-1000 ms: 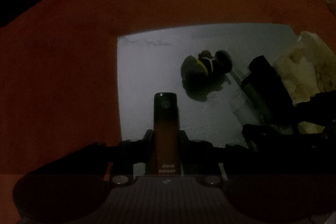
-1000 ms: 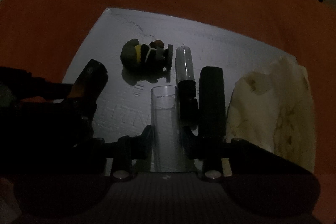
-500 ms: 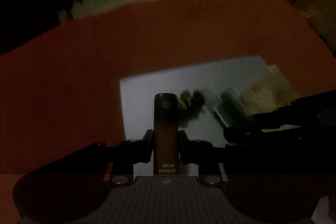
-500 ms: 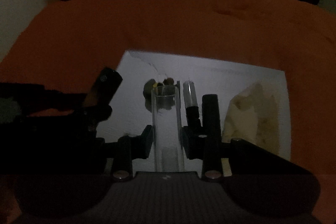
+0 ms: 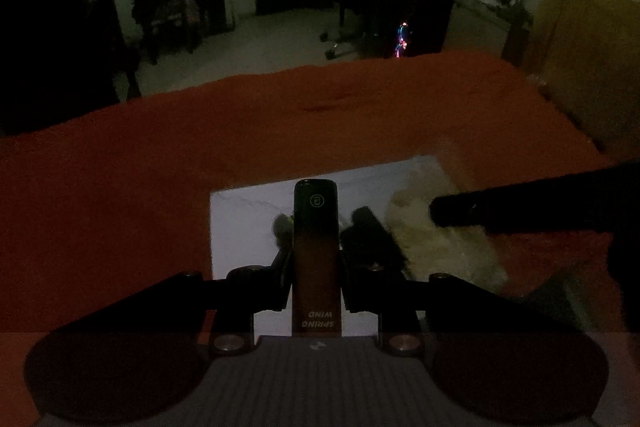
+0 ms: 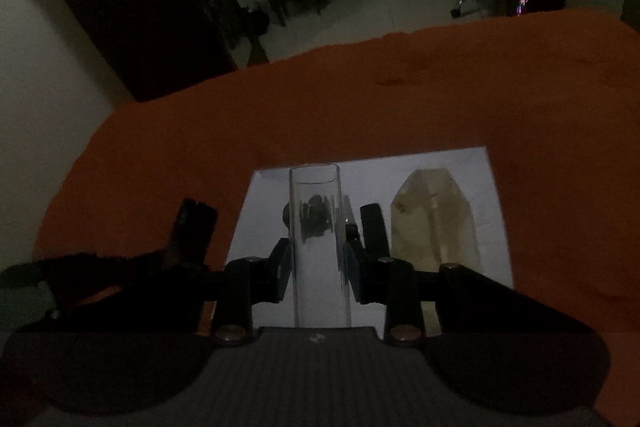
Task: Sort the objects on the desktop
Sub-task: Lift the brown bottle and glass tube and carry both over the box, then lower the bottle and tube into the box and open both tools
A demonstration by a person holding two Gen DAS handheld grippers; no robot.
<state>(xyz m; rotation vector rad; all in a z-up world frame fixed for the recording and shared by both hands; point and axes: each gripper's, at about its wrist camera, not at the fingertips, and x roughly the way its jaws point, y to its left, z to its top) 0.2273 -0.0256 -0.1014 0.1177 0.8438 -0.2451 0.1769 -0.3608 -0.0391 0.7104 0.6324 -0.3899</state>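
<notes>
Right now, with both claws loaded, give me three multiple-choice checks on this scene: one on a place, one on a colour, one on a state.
1. Where does the crumpled cream paper lie?
A. on the white sheet's right part
B. on the floor
C. on the chair

2. What colour is the cloth under the white sheet?
A. blue
B. orange-red
C. green

3. What is the right claw doing?
A. open and empty
B. shut on a clear tube
C. shut on a spoon

Answers: 1 A, the paper rests on the sheet, right of the dark items. 2 B, orange-red fabric surrounds the sheet. 3 B, the clear tube stands clamped between its fingers.
</notes>
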